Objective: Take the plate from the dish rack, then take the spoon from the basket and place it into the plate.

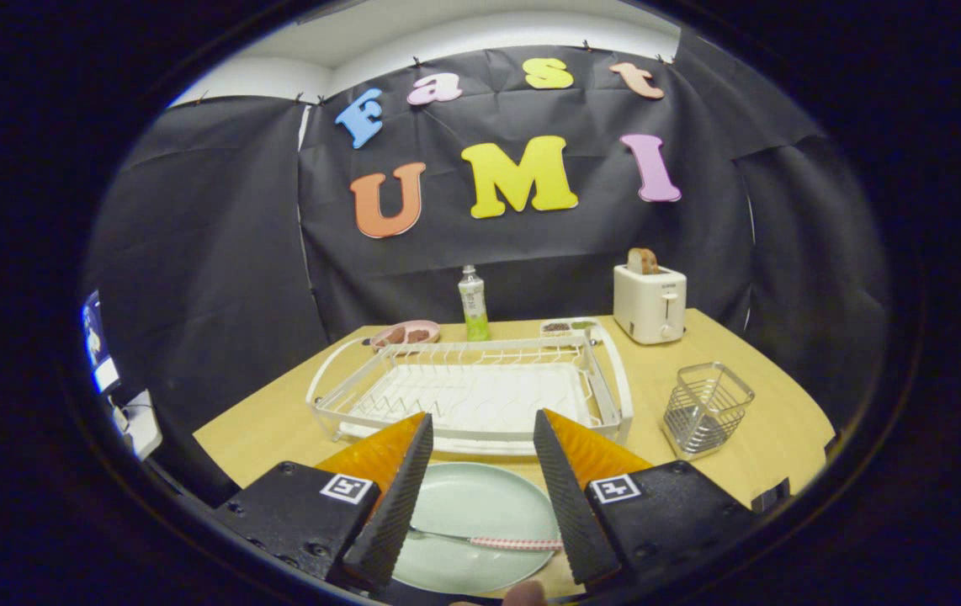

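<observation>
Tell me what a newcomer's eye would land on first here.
First, the round pale green plate on the wooden table, lying between the open fingers of the hand-held gripper, with a metal spoon with a pink patterned handle resting across it. Just beyond stands the white wire dish rack, with a small wire mesh basket beside it and a white toaster holding bread farther back.

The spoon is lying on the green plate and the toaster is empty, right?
Not quite. The gripper view shows the white toaster with a slice of brown bread sticking out of its top. The rest holds: the spoon with the pink patterned handle lies on the pale green round plate, between the open gripper's fingers.
</observation>
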`<state>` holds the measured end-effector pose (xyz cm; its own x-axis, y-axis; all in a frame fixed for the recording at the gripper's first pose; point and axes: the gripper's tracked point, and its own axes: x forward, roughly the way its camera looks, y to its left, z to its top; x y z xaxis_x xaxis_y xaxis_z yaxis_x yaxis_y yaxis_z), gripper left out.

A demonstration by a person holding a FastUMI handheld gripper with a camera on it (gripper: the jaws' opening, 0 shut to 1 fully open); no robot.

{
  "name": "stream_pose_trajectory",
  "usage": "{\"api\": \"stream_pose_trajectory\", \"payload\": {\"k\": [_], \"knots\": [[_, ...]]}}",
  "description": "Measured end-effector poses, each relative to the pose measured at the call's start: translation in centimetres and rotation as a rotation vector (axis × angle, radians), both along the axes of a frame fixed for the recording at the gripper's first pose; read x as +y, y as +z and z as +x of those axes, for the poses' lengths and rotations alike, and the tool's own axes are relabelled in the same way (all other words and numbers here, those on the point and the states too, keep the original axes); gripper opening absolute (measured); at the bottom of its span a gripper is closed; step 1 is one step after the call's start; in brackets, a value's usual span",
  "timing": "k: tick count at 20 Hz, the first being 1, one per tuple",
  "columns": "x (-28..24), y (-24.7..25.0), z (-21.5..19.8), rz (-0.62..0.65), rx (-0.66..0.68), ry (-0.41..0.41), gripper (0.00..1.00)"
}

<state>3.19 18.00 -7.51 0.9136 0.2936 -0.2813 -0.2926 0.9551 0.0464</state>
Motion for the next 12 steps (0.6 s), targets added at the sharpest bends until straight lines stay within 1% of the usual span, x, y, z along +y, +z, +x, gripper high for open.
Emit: {"api": "stream_pose_trajectory", "payload": {"k": [2,3,7,8,9,12], "knots": [[-0.6,1.2,-0.3,-0.003,-0.044,-0.031,0.8],[-1.2,1.8,-0.6,-0.01,-0.069,-0.059,0.8],[-2.7,4.5,-1.9,-0.068,-0.21,-0.142,0.81],[-2.5,4.8,-2.5,-0.074,-0.236,-0.148,0.92],[-2.3,5.5,-3.2,-0.074,-0.257,-0.145,1.0],[-2.4,6.0,-4.3,-0.044,-0.298,-0.168,1.0]]}}
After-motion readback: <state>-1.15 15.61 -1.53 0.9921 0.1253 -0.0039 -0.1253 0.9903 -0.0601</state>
